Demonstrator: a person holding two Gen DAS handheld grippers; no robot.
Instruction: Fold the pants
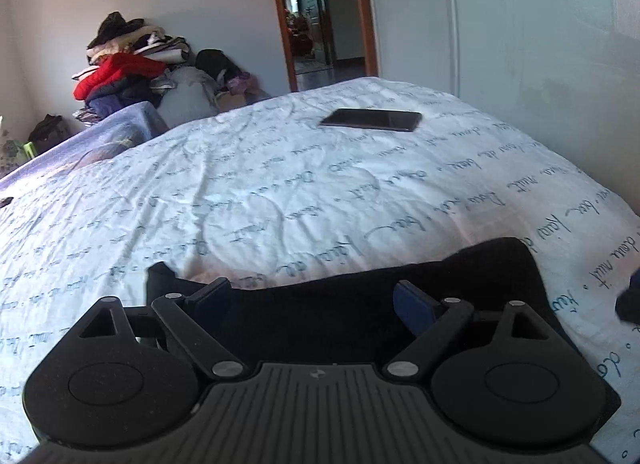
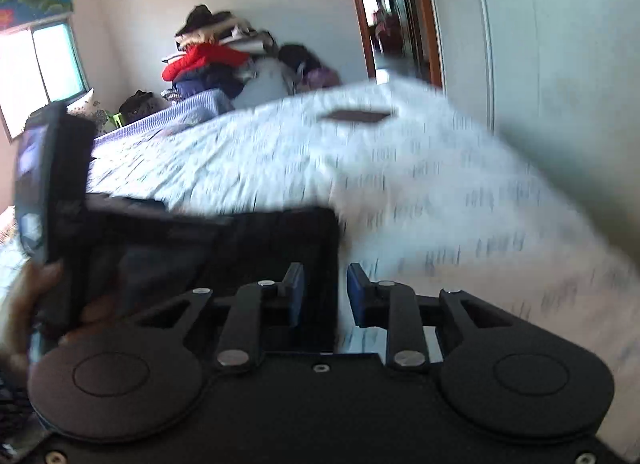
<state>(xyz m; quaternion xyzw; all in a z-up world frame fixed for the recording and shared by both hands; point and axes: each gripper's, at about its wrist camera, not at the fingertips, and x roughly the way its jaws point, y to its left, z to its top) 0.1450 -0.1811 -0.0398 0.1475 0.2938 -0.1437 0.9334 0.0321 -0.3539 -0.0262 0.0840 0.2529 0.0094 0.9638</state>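
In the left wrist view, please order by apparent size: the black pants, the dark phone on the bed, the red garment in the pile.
1. black pants, largest, though nearest the camera.
2. red garment and dark phone look alike in size; I would not rank them.

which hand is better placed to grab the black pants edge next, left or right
Right. The right gripper has the pants edge already between its narrow jaws. The left gripper hovers wide open over the cloth's middle, gripping nothing.
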